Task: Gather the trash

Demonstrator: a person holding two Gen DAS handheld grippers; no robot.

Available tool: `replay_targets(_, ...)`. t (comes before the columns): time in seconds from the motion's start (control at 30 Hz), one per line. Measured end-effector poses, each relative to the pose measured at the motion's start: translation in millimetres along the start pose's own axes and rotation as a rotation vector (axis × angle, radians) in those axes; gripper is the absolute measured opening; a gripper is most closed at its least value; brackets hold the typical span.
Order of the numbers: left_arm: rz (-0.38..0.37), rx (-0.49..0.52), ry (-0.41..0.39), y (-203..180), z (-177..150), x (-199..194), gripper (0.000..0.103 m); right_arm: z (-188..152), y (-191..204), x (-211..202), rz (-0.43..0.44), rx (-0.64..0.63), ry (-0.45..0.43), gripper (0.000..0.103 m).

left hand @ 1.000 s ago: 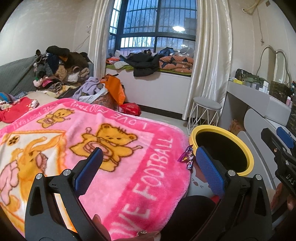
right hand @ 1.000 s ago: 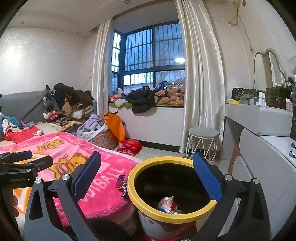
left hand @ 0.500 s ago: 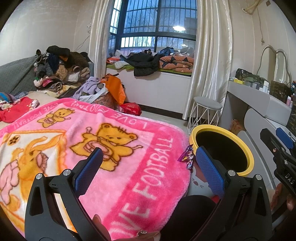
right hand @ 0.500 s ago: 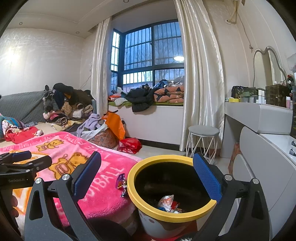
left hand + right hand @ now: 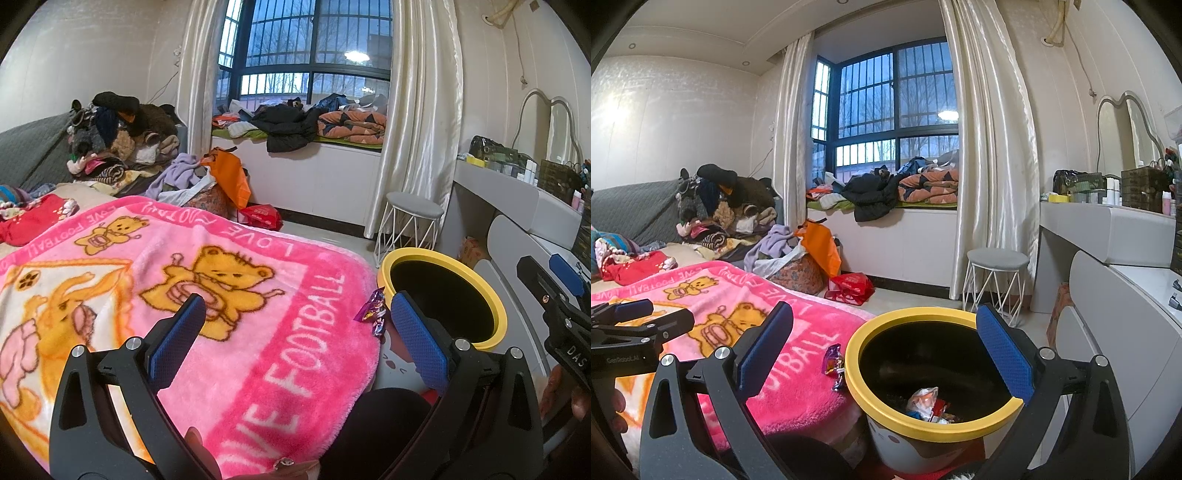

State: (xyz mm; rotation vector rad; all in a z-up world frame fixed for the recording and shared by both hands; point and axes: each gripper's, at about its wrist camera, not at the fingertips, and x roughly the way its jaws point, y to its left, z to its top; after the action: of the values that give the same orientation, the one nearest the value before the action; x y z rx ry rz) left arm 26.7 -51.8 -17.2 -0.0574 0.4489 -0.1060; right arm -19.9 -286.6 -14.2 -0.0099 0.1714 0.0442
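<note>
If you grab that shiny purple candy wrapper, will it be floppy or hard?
Probably floppy: the wrapper looks like thin, crinkled foil with twisted ends. It is likely very light, since it perches on the fluffy blanket edge without denting it. It may be a bit slippery and could slide off toward the bin if nudged.

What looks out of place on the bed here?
A purple wrapper lies on the pink blanket's edge, right beside the yellow-rimmed bin rather than in it. Other wrappers are already inside. Both grippers are open and empty.
</note>
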Motion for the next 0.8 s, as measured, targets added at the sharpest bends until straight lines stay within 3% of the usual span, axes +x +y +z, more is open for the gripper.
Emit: replay_targets(0.8,-0.003,-0.004,0.006,-0.2,1.0,-0.2,0.092,0.1,-2.1,0.1,0.0,0.003,0.003,0.097)
